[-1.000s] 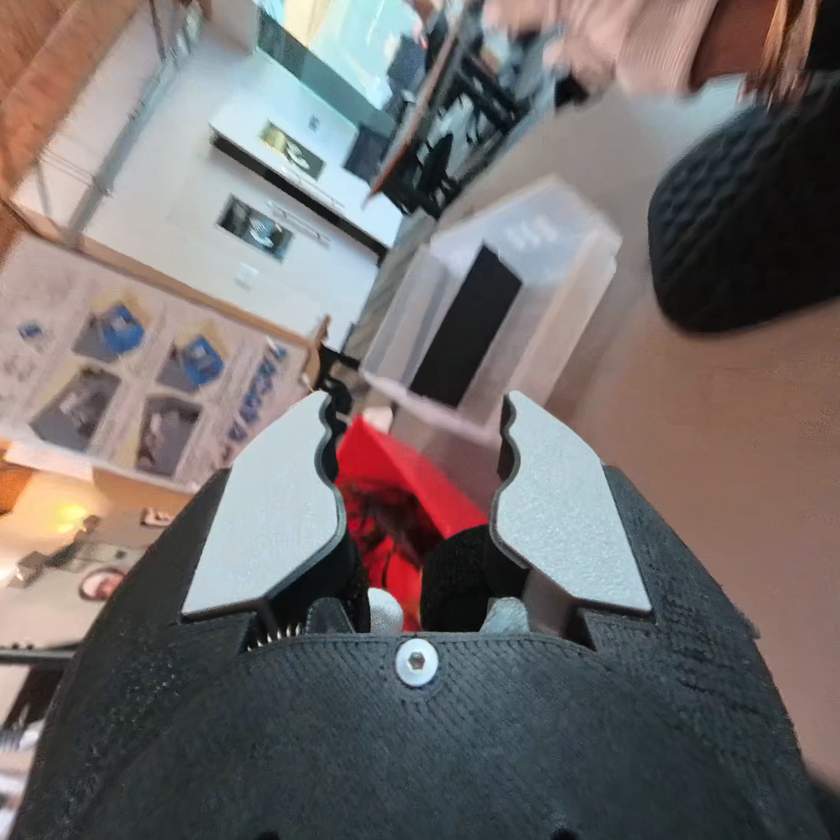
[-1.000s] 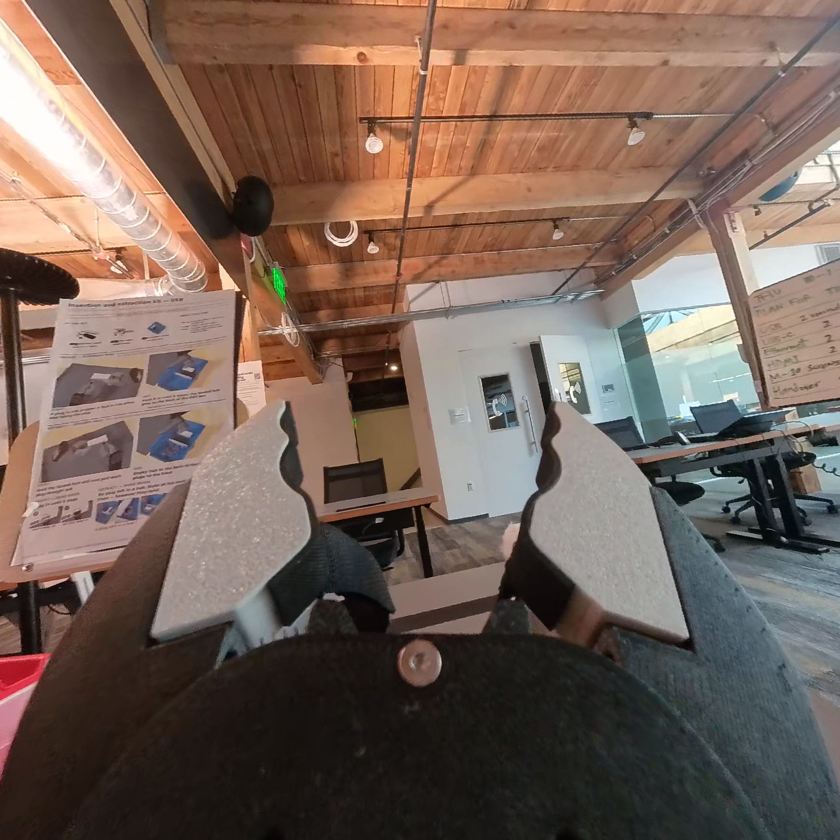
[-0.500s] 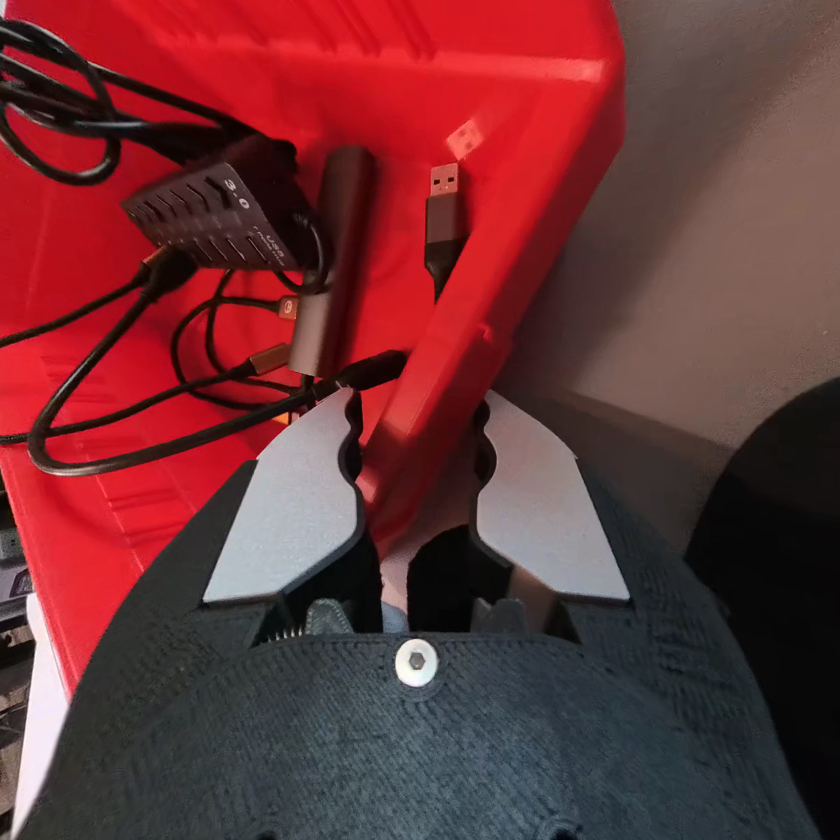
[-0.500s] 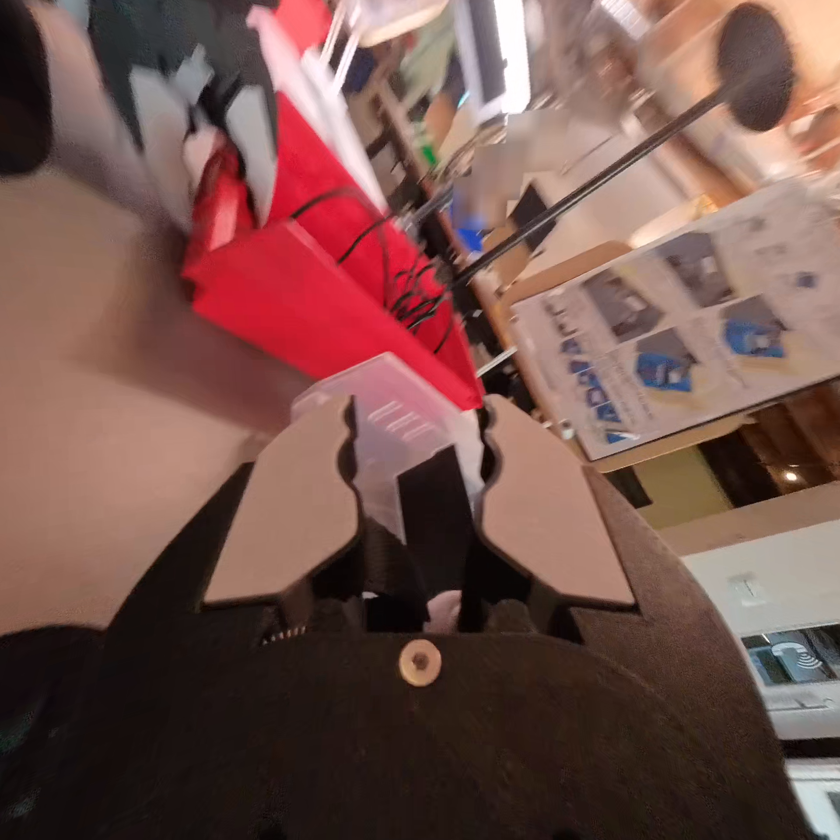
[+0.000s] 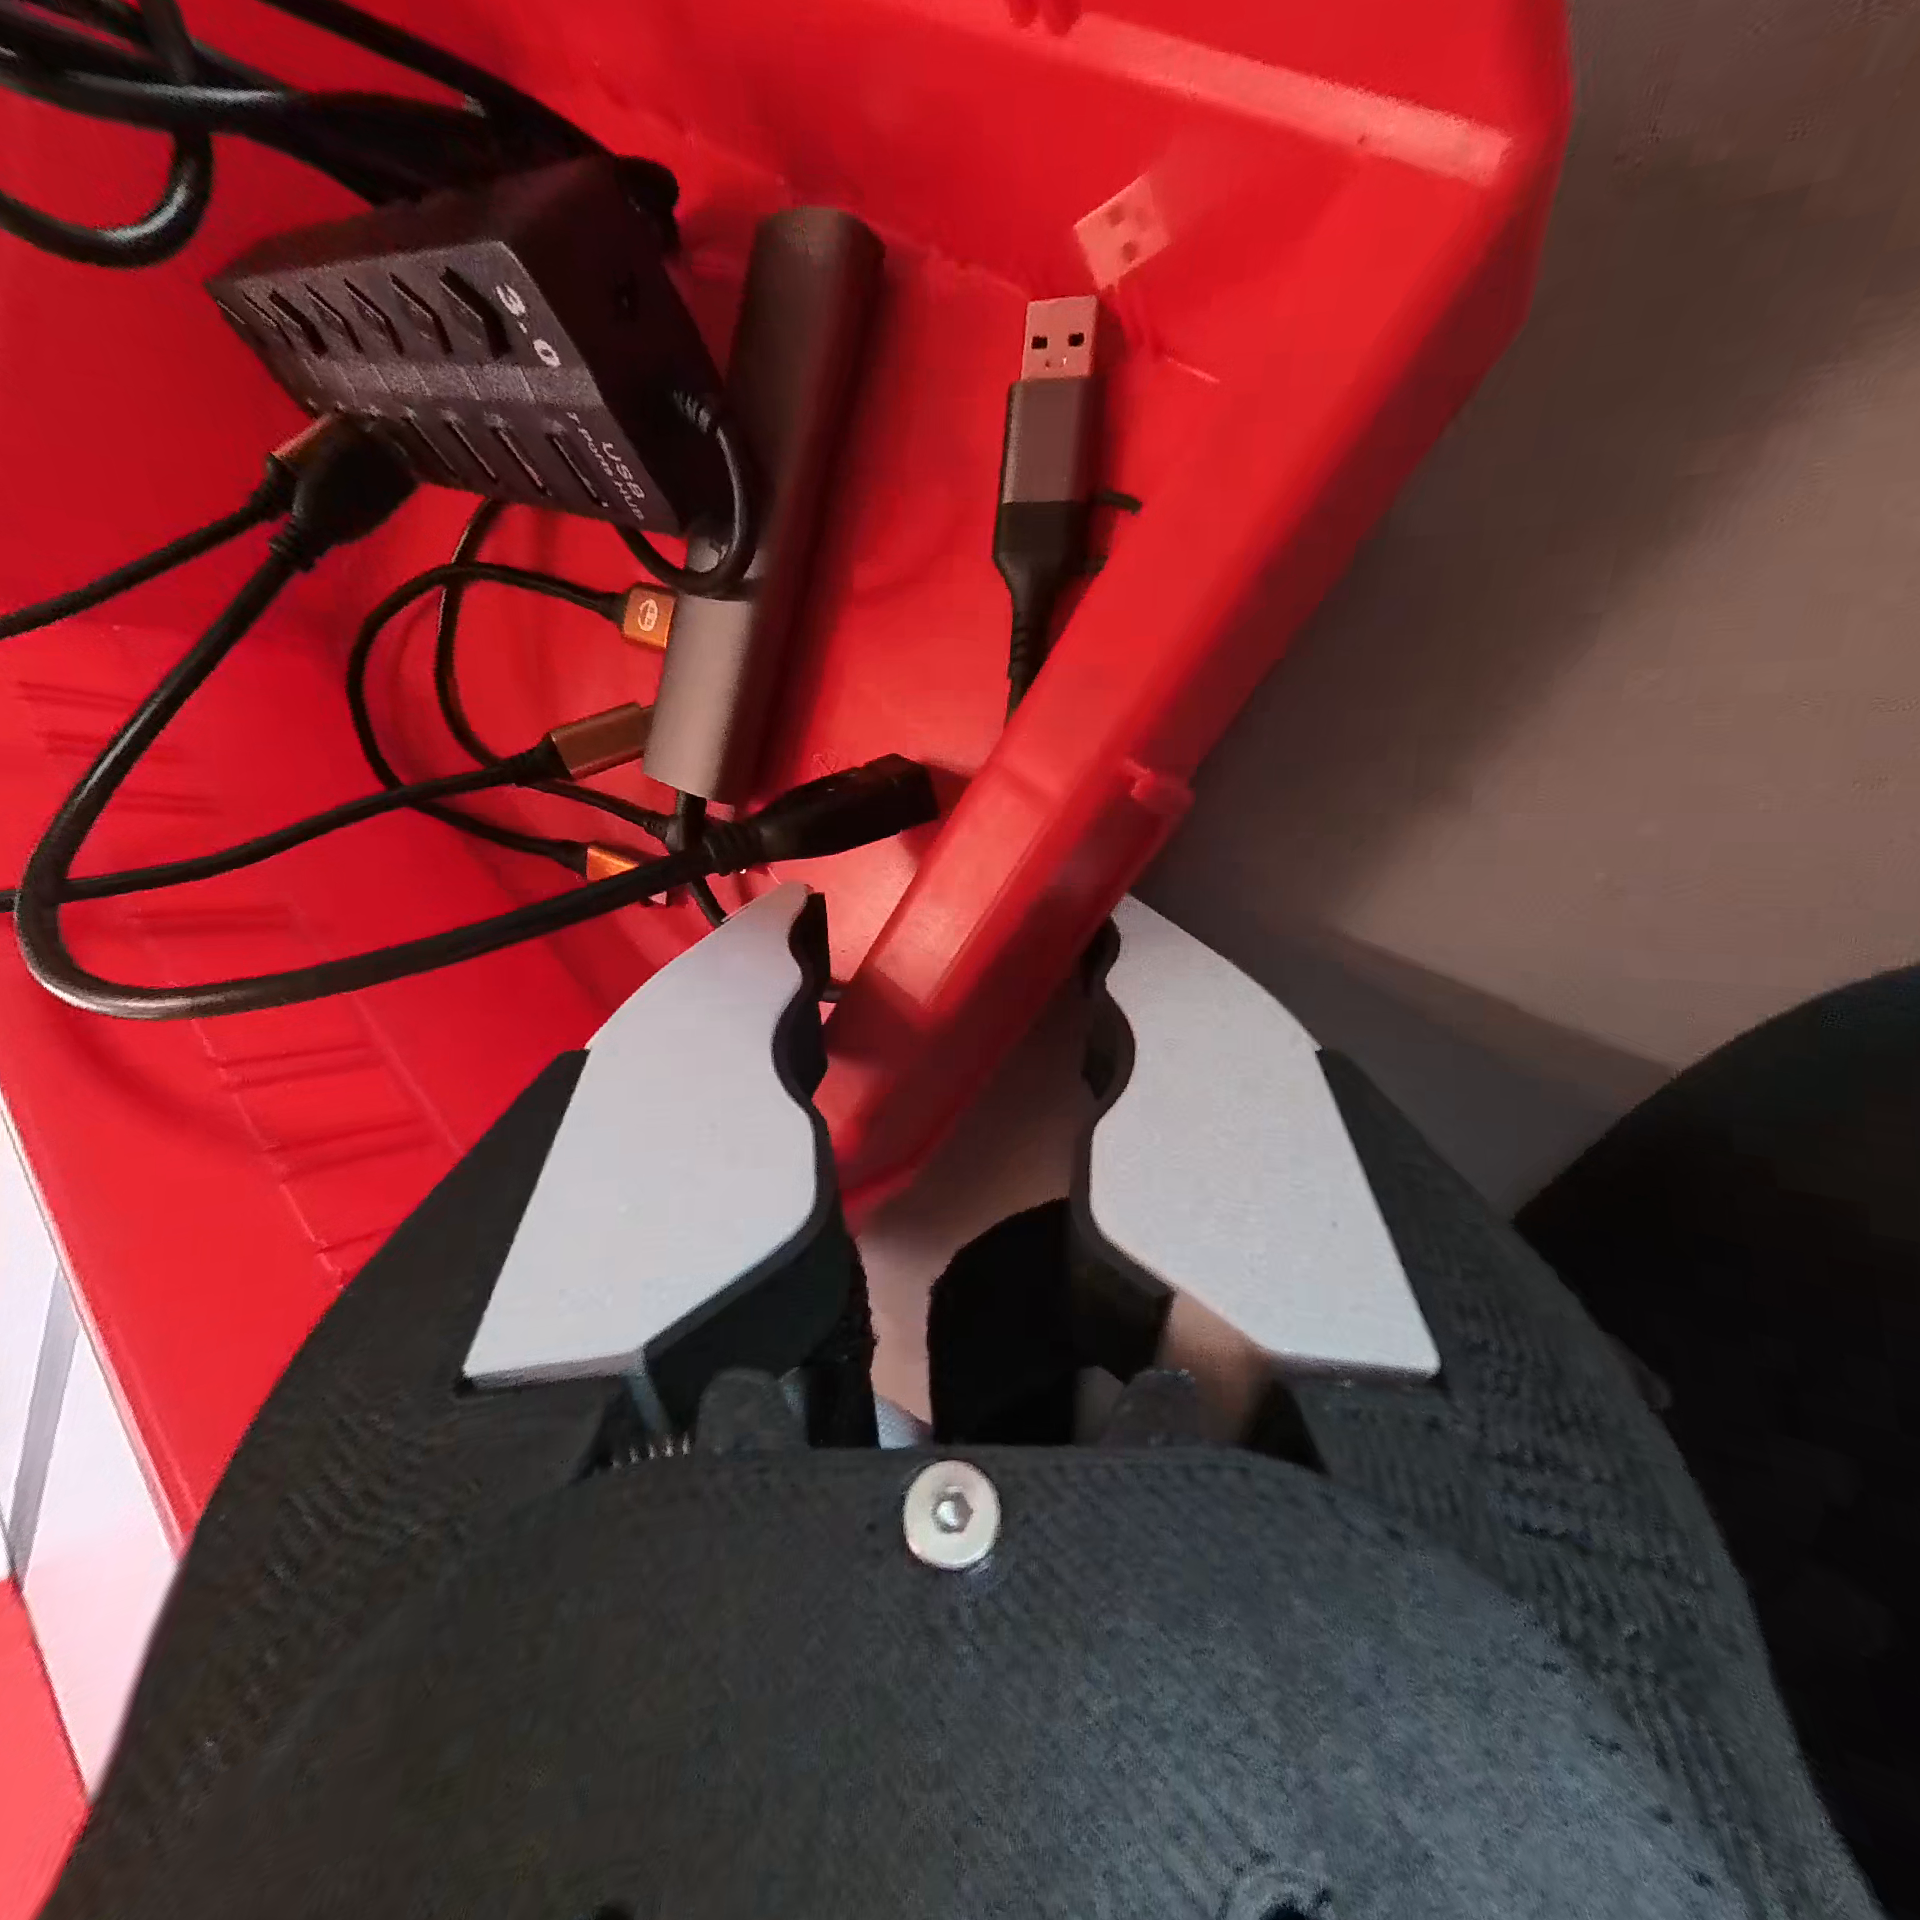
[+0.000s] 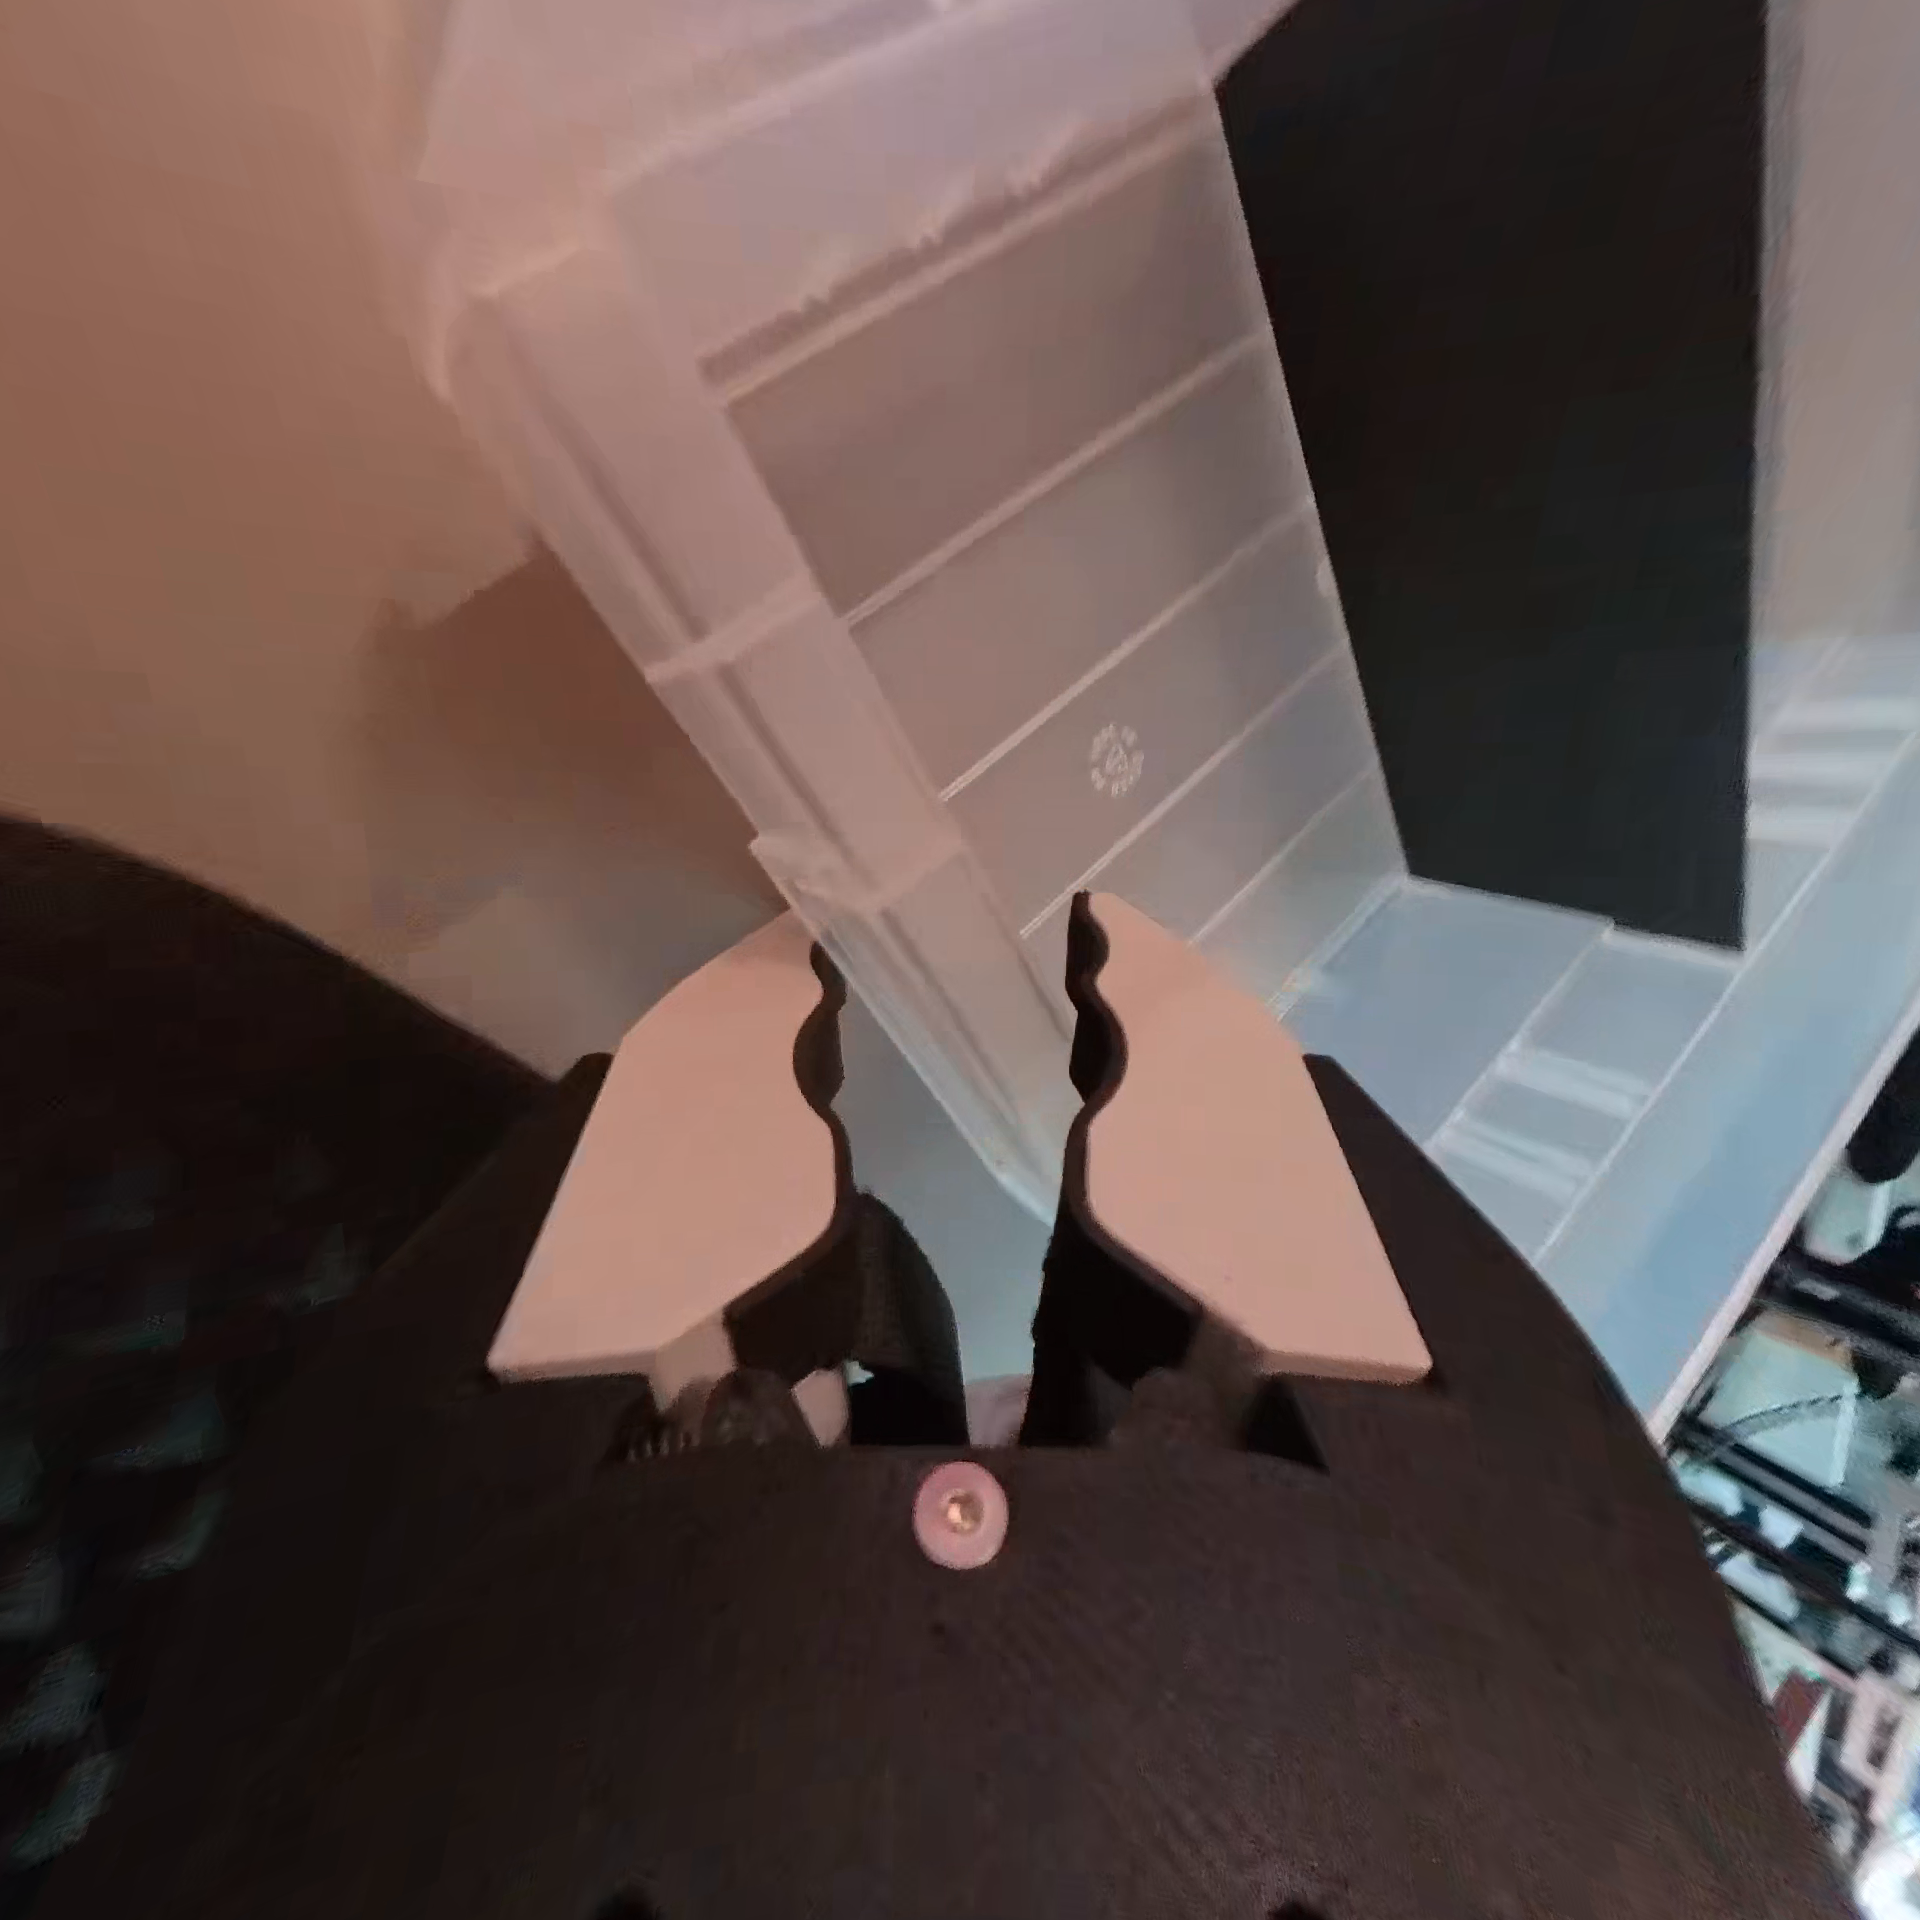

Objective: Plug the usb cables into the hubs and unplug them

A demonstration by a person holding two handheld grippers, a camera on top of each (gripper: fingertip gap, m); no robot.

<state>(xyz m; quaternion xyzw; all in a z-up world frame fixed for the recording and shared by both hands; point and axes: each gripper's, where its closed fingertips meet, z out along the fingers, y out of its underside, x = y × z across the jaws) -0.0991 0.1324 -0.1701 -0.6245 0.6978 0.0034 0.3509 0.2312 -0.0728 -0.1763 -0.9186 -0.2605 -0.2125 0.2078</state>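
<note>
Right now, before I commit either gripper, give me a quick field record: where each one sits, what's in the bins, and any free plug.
left gripper: open, astride the red plastic bin's rim
right gripper: open, astride the clear plastic bin's wall
red bin contents: black multi-port hub, slim grey hub, black cables
free plug: grey USB-A plug, unplugged, beside grey hub
clear bin contents: flat black panel

red bin (image 5: 1299, 499), clear plastic box (image 6: 1039, 540), tan tabletop (image 6: 208, 416)
</note>
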